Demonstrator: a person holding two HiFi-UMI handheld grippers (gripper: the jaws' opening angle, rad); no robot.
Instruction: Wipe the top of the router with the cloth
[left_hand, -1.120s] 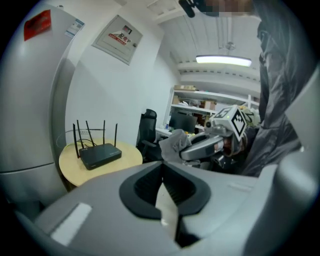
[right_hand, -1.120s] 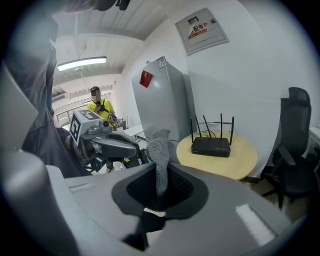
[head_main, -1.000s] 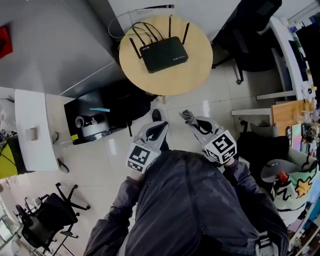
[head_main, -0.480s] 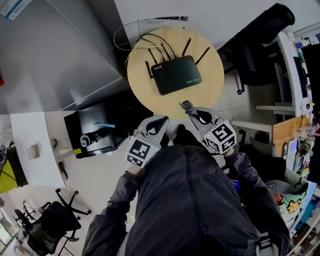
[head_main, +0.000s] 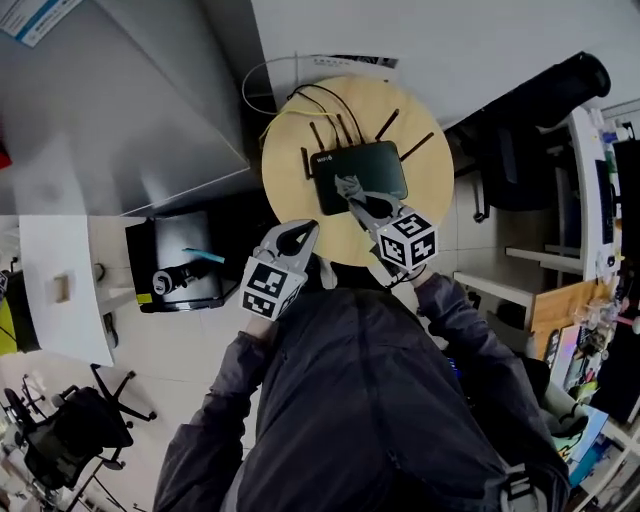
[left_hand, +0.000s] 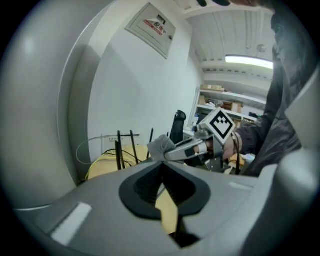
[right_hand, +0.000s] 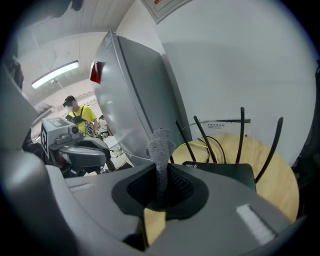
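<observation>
A black router (head_main: 372, 172) with several upright antennas lies on a round wooden table (head_main: 435, 190). My right gripper (head_main: 353, 196) is over the router's front-left part, shut on a small grey cloth (head_main: 347, 185). In the right gripper view the cloth (right_hand: 159, 147) sticks up from between the jaws, and the router (right_hand: 225, 174) lies just beyond. My left gripper (head_main: 303, 233) is at the table's front-left edge, jaws together and holding nothing. The left gripper view shows the right gripper (left_hand: 167, 152) with the cloth (left_hand: 158, 145).
A tall grey cabinet (head_main: 120, 100) stands left of the table. Cables (head_main: 290, 95) run off the table's back. A black chair (head_main: 525, 130) is at the right, a dark box with items (head_main: 180, 265) at the lower left. A person in yellow (right_hand: 76, 117) stands far off.
The person has stepped up to the table. The right gripper with the cloth has moved forward from above the floor to over the router. The left gripper has reached the table's edge.
</observation>
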